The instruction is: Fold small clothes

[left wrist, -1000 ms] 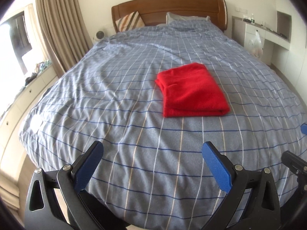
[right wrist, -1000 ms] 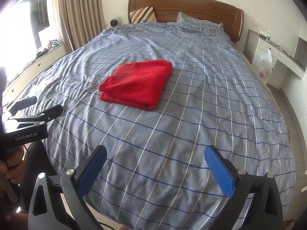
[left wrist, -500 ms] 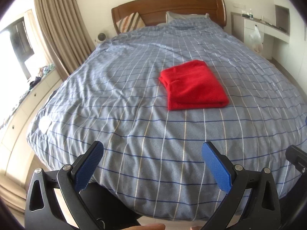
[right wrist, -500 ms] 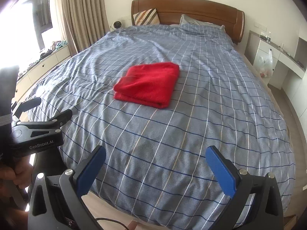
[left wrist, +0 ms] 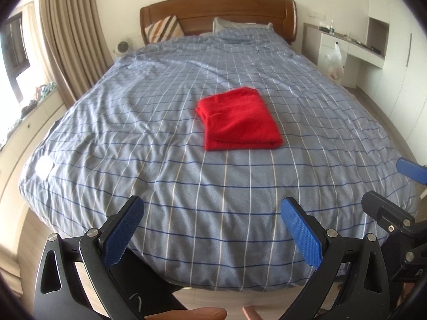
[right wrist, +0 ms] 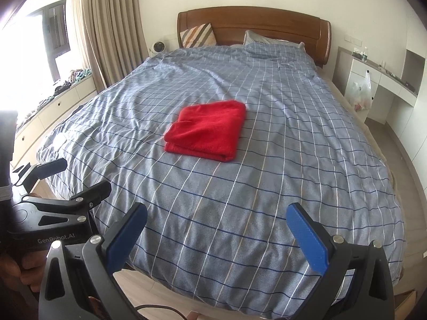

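Observation:
A red cloth (left wrist: pixel 240 121) (right wrist: pixel 206 130) lies folded into a flat rectangle on the middle of the bed's blue checked cover (left wrist: pixel 160 146) (right wrist: pixel 293 146). My left gripper (left wrist: pixel 212 230) is open and holds nothing; it hangs over the foot of the bed, well short of the cloth. My right gripper (right wrist: pixel 217 236) is also open and holds nothing, at the foot edge too. The left gripper's body shows at the left edge of the right wrist view, and the right gripper's fingers at the right edge of the left wrist view.
A wooden headboard (right wrist: pixel 253 24) and pillows (left wrist: pixel 162 28) stand at the far end. Curtains (left wrist: pixel 72 32) and a window bench with clutter (right wrist: pixel 53 98) run along the left. A white desk (right wrist: pixel 379 80) with a plastic bag (left wrist: pixel 333 62) is on the right. Floor shows below the bed's foot.
Both grippers have pulled back from the bed toward its foot, so the red cloth looks farther away and floor now shows below. The cloth has not moved.

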A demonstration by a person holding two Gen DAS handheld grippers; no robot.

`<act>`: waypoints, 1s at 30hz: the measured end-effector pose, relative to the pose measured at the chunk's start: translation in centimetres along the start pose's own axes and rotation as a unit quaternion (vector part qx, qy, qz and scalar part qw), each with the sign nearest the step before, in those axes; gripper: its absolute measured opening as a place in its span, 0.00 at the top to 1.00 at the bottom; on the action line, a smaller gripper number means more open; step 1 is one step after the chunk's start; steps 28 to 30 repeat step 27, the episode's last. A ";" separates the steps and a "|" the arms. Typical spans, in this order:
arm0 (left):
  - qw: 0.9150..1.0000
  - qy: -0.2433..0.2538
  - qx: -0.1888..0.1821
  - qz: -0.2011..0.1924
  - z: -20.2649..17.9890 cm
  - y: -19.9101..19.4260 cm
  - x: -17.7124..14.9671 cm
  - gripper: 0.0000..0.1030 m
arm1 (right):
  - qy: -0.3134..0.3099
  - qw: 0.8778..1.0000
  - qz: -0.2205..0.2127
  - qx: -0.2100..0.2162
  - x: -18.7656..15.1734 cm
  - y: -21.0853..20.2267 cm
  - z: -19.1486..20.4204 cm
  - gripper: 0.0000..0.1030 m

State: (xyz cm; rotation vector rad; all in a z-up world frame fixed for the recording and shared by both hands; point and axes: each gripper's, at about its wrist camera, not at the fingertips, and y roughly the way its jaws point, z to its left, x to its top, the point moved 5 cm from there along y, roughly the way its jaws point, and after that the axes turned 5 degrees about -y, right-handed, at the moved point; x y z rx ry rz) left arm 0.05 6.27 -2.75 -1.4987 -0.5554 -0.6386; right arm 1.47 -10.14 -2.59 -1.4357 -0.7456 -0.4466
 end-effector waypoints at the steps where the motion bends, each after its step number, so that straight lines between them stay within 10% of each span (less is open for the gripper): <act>1: 1.000 -0.001 0.007 -0.005 0.2 -0.1 0.1 0.00 | -0.002 1.000 0.000 0.000 0.0 0.0 0.1 0.01; 30: 0.999 0.003 0.030 -0.010 0.5 0.2 -0.3 0.00 | -0.018 1.000 0.005 -0.011 -0.1 0.3 0.7 0.01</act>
